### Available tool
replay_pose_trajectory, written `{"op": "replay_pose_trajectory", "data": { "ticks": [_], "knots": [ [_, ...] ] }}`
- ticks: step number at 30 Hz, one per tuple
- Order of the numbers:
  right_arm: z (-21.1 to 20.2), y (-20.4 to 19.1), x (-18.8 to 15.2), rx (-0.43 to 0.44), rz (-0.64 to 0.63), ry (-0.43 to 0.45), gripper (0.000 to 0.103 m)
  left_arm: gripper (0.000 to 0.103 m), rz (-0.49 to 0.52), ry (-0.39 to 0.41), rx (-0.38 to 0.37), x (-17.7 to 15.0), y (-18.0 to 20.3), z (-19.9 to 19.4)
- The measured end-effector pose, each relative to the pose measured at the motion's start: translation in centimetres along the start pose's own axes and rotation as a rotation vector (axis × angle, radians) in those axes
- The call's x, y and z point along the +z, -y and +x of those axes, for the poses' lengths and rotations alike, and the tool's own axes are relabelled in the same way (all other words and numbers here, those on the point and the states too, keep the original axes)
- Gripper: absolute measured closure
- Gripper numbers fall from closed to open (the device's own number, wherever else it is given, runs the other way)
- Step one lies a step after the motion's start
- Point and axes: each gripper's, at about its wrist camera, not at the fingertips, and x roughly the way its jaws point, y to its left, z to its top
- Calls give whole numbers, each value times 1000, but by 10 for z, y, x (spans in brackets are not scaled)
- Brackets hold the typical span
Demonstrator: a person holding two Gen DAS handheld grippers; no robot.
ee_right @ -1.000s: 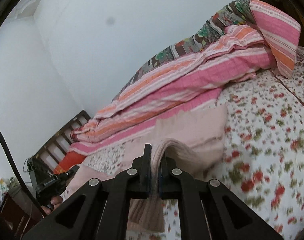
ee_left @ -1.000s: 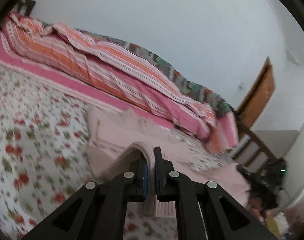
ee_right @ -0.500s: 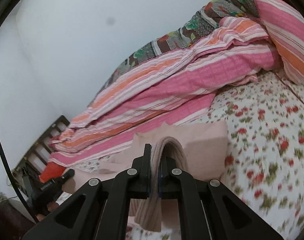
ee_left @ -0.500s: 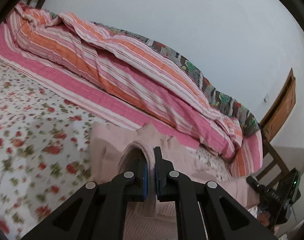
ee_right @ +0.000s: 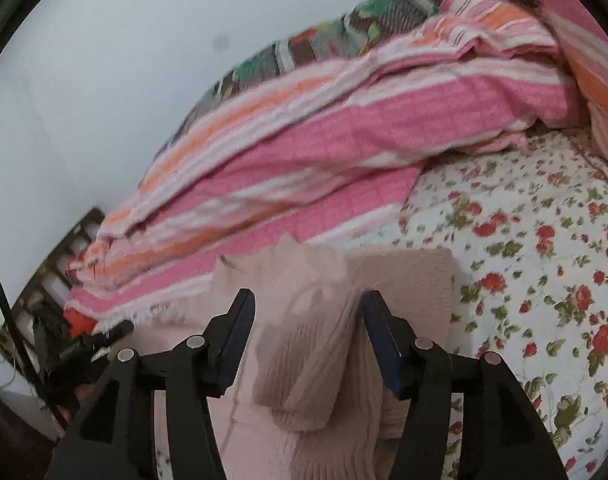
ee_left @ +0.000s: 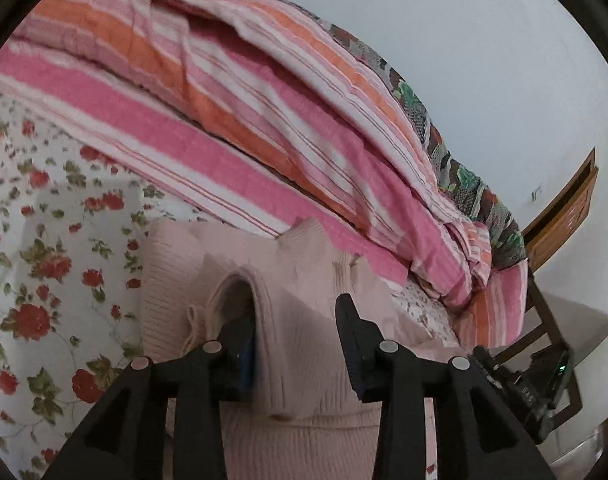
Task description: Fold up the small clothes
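Beneath our left gripper [ee_left: 293,320] and right gripper [ee_right: 308,320], both jaws opening: pink knit garment [ee_left: 304,432] between unpressed pads, on floral bedsheet [ee_right: 544,240]. Ahead: striped blanket [ee_left: 263,120], white wall [ee_right: 103,60].

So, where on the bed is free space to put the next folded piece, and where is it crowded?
Free: the floral sheet to the right of the pink knit garment, and the sheet on its other side in the left wrist view. Crowded: the far side, where the striped quilt is heaped along the wall. Both the left gripper and the right gripper are opening over the garment.
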Motion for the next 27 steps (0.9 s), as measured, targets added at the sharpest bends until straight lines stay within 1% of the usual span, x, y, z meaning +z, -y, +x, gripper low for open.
{"op": "replay_pose_trajectory", "data": {
  "ticks": [2,4,7,9,12,14,16,18,21,23,25,27],
  "knots": [
    [6,-2,-1,17,-4,-46,46,64,-24,-18,-31,-2,-3,2],
    [10,-4,-7,34,-28,-81,46,64,-23,-52,-61,-6,-3,5],
    [14,-9,-15,60,-74,-148,46,64,14,-88,-63,-16,4,9],
    [11,-13,-18,65,-98,-152,46,64,53,-107,-55,-23,12,10],
    [3,-15,-22,100,-127,-152,46,63,106,-106,-56,-29,22,7],
    [5,-16,-24,141,-137,-193,46,63,116,-118,-77,-31,26,6],
    [11,-19,-26,184,-132,-232,46,63,107,-123,-119,-30,28,4],
    [13,-22,-26,203,-130,-230,46,63,97,-110,-133,-28,30,2],
    [13,-24,-21,208,-125,-199,46,63,75,-85,-135,-22,29,3],
    [14,-21,-16,212,-91,-173,46,63,38,-71,-141,-16,25,6],
    [14,-17,-10,221,-55,-156,46,63,7,-54,-170,-9,21,6],
    [16,-15,-3,222,-31,-136,46,59,-9,-28,-177,-3,18,4]
  ]
}}
